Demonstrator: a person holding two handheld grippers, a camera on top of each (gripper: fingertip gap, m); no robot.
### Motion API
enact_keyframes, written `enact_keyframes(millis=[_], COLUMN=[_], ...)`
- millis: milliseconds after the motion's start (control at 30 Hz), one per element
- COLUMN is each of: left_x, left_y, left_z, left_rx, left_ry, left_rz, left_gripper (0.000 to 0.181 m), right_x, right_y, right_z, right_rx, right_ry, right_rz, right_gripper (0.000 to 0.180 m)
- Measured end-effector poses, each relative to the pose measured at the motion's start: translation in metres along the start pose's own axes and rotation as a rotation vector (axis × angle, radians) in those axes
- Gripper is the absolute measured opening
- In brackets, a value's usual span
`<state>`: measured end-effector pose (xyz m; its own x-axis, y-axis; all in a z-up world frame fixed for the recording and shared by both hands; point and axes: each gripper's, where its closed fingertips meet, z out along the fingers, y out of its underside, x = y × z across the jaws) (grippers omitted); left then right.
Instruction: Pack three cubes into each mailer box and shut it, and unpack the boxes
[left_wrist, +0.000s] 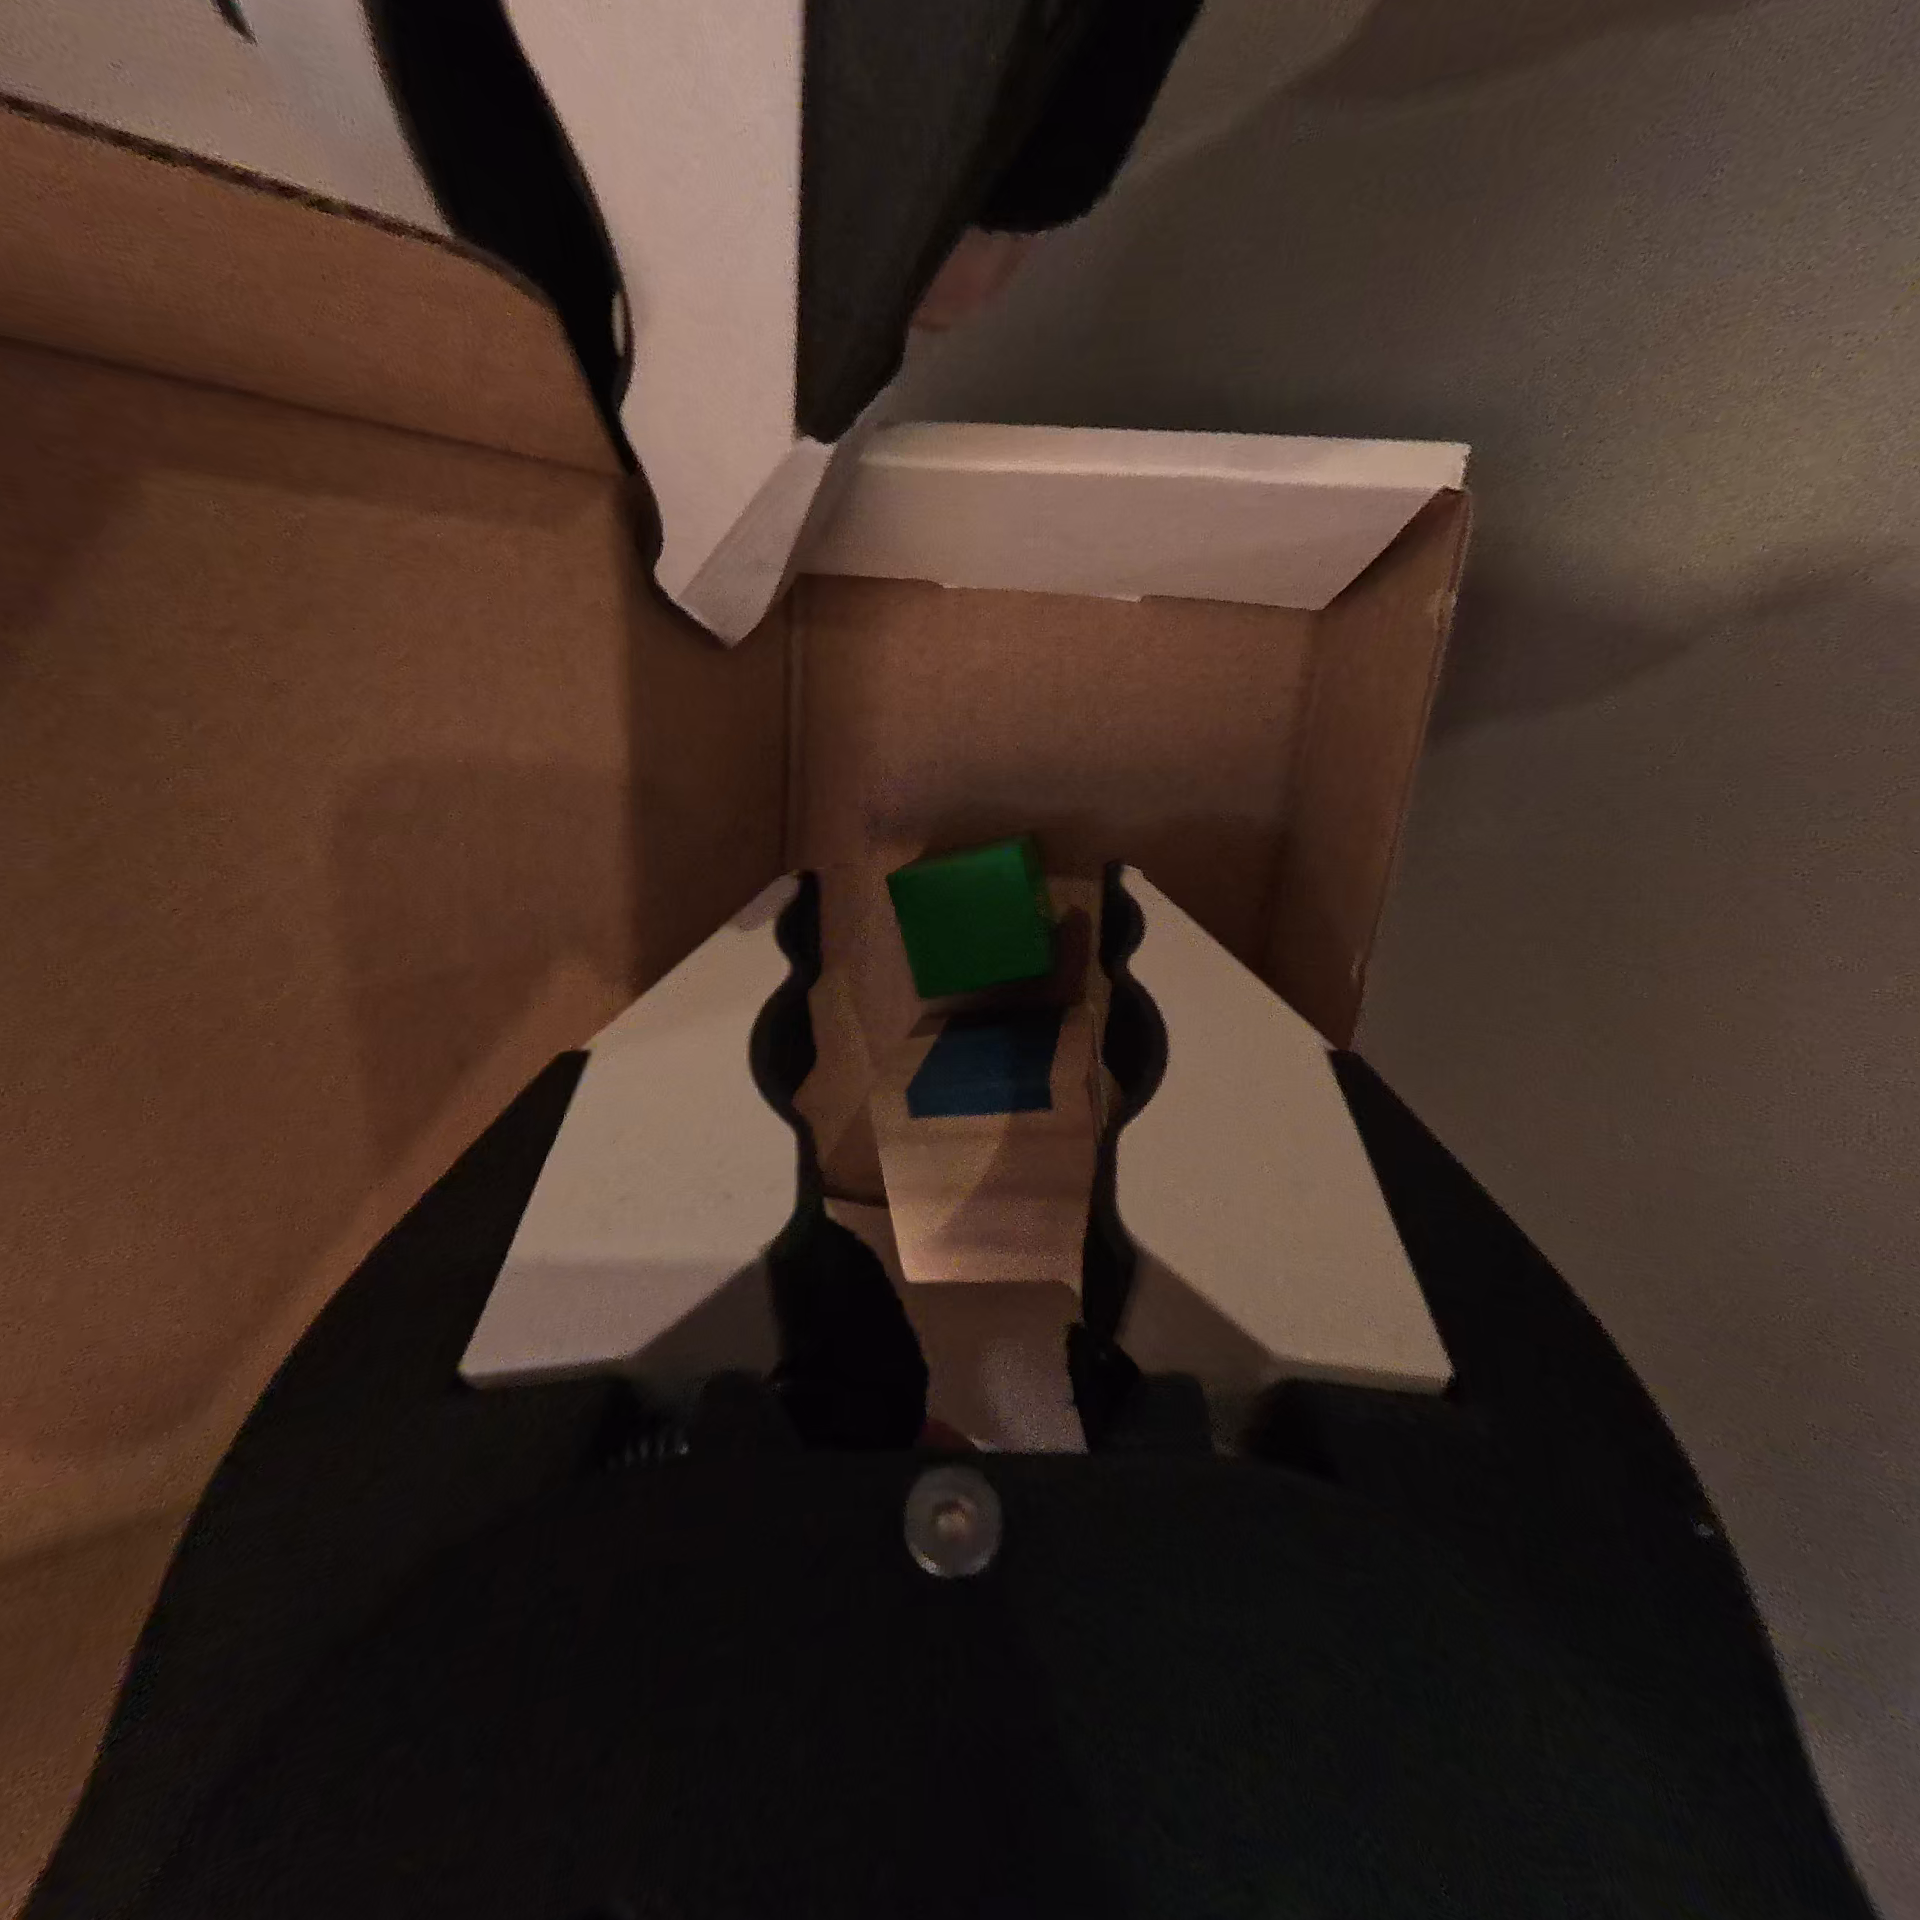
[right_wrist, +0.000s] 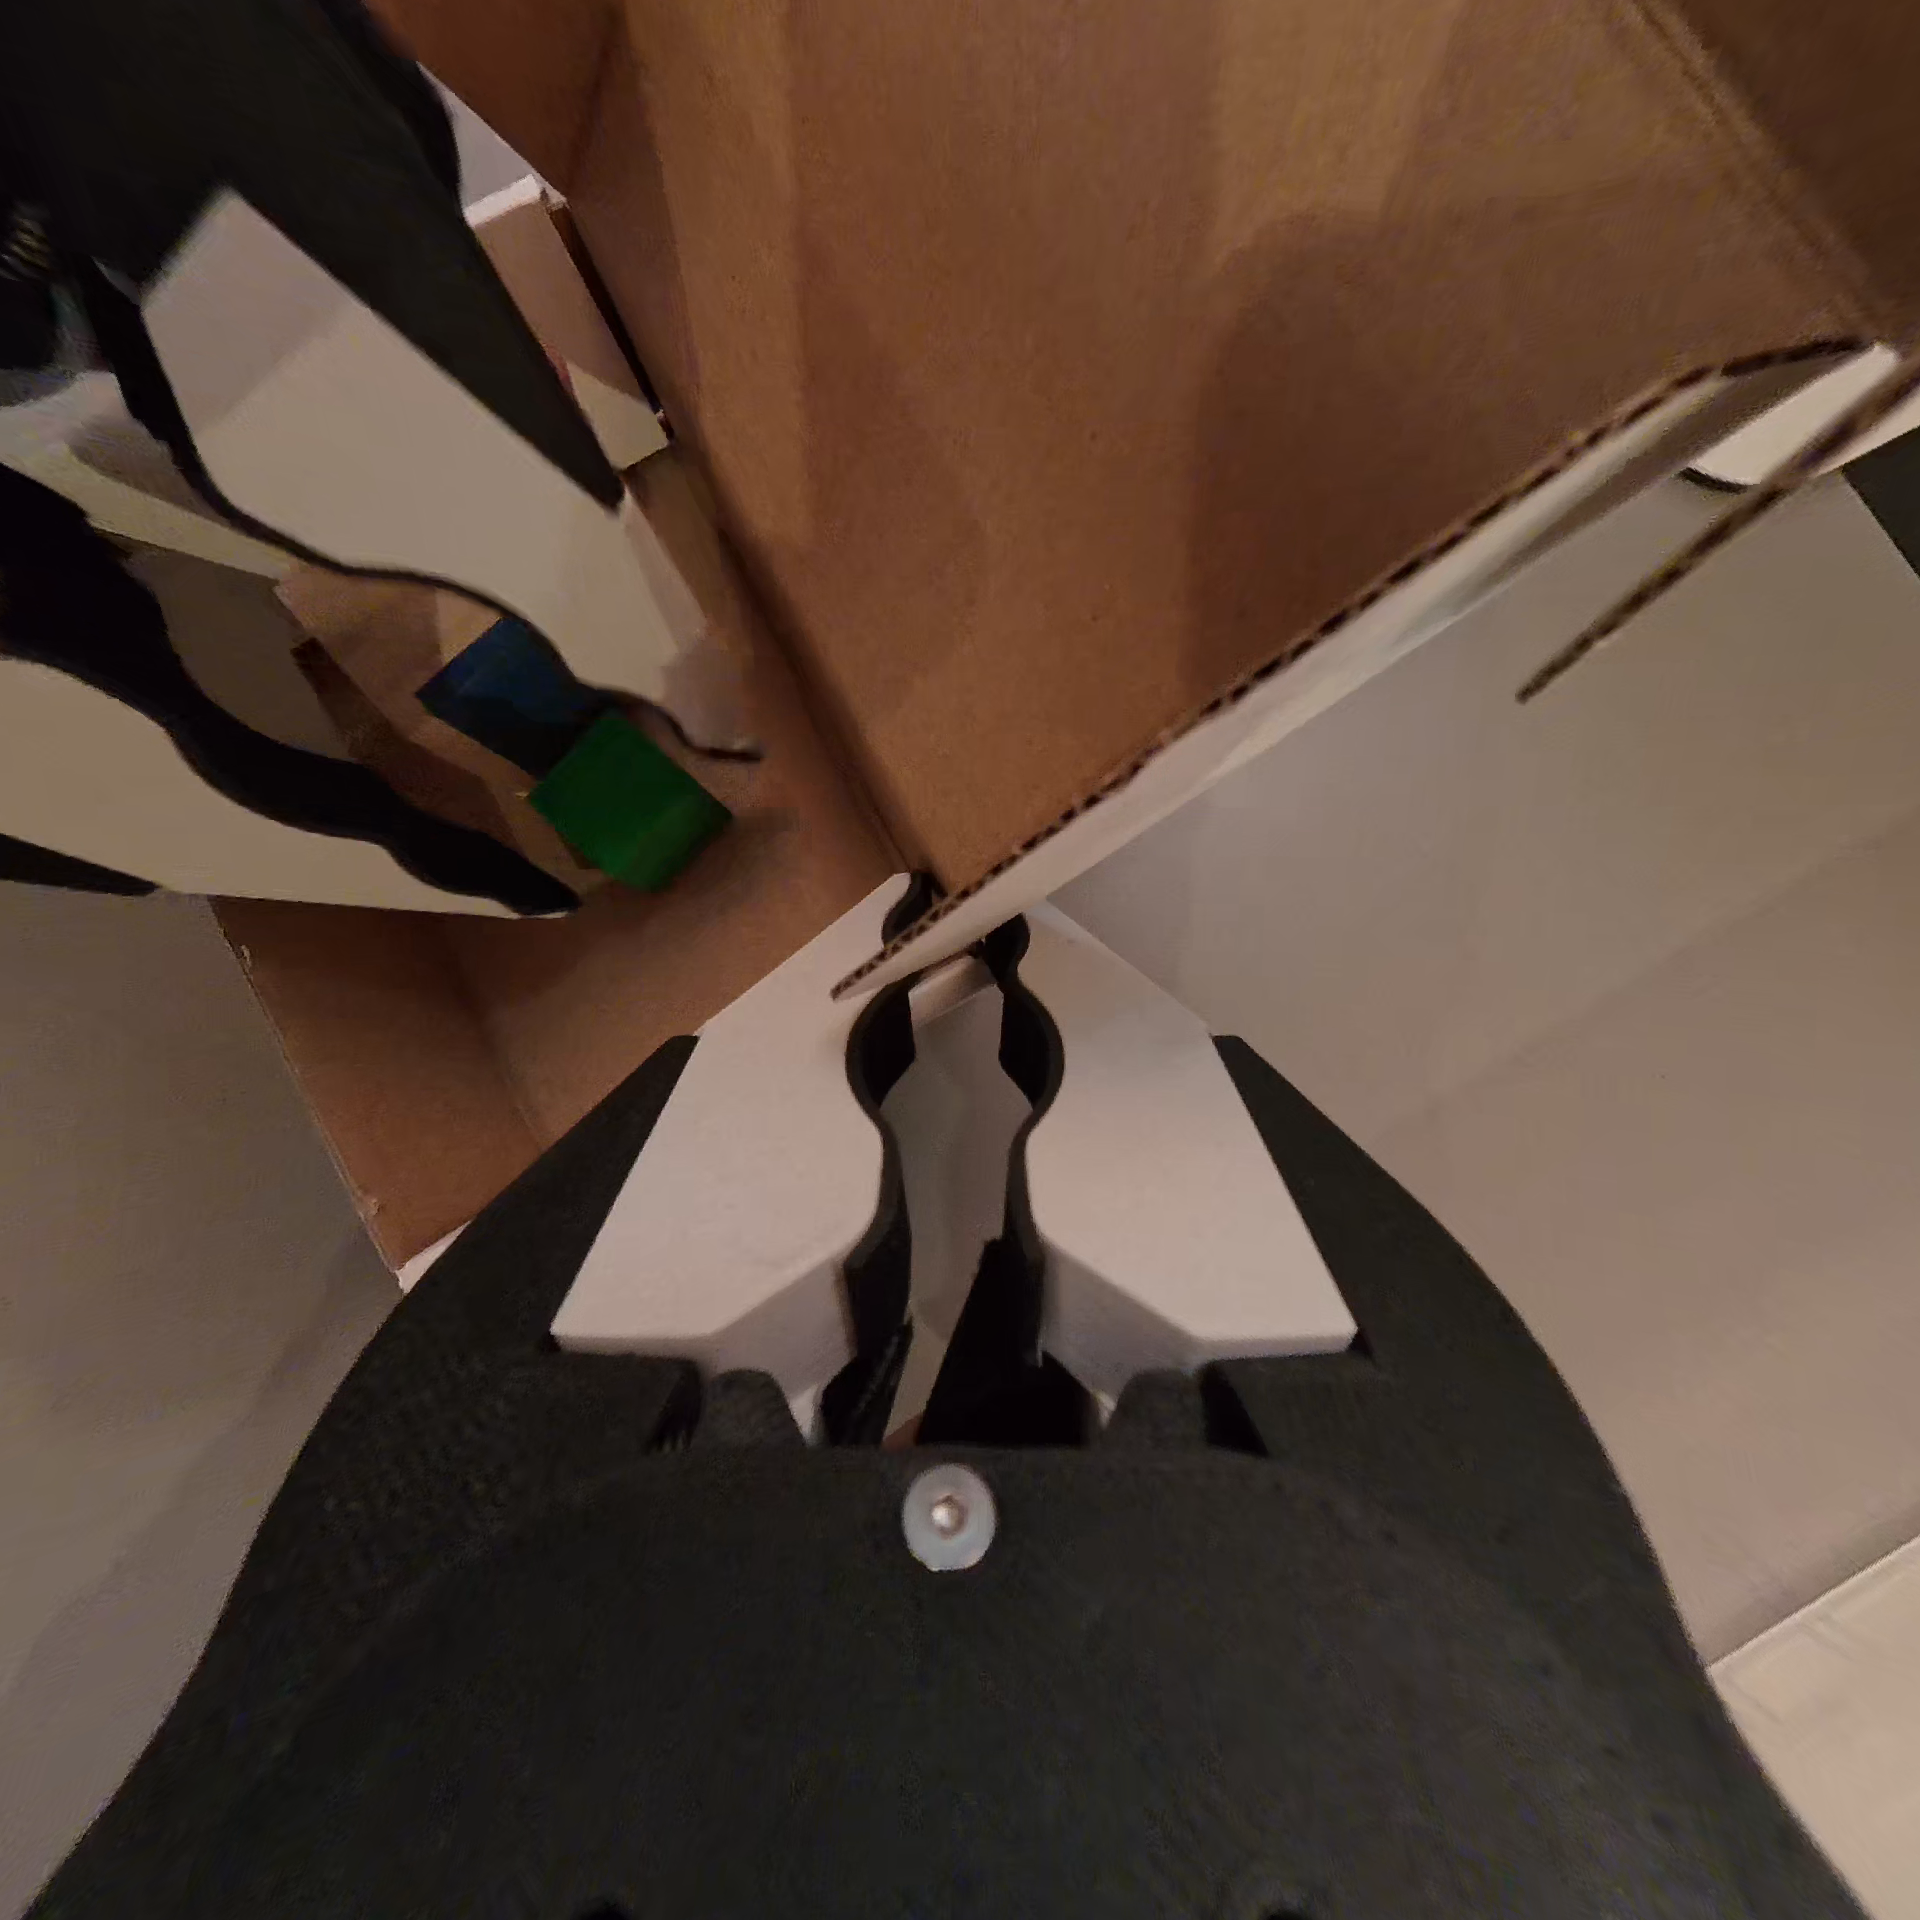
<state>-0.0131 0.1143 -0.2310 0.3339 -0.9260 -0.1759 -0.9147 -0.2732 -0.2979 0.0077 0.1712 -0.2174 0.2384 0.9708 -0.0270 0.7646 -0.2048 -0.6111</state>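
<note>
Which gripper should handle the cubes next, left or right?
Left. The left hand-held gripper is open, reaching into the brown cardboard mailer box right over the green wooden cube and blue-faced wooden cube. The right hand-held gripper is shut on the brown cardboard lid, holding it up.

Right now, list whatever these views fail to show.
Left wrist view: third cube, only a dark sliver behind the green cube.
Left wrist view: whether the left gripper clamps the blue-faced cube; shadow hides contact.
Right wrist view: lid top, cut off by the edge.
</note>
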Motion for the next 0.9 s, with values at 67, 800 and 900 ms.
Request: enact_keyframes(millis=[67, 800, 900], left_x=[-0.002, -0.094, -0.098], left_y=[-0.002, 0.348, 0.363], left_z=[-0.014, -0.162, -0.138], left_rx=[0.035, -0.190, -0.223], left_ry=[-0.023, -0.422, -0.368], left_rz=[-0.012, -0.466, -0.491], left_gripper=[0.061, 0.051, 0.050], right_x=[0.000, -0.001, -0.001], right_y=[0.000, 0.000, 0.000], right_z=[0.000, 0.000, 0.000], right_rx=[0.002, 0.004, 0.003], right_ry=[-0.002, 0.001, 0.005], right_rz=[0.004, 0.006, 0.006], right_gripper=[0.008, 0.008, 0.008])
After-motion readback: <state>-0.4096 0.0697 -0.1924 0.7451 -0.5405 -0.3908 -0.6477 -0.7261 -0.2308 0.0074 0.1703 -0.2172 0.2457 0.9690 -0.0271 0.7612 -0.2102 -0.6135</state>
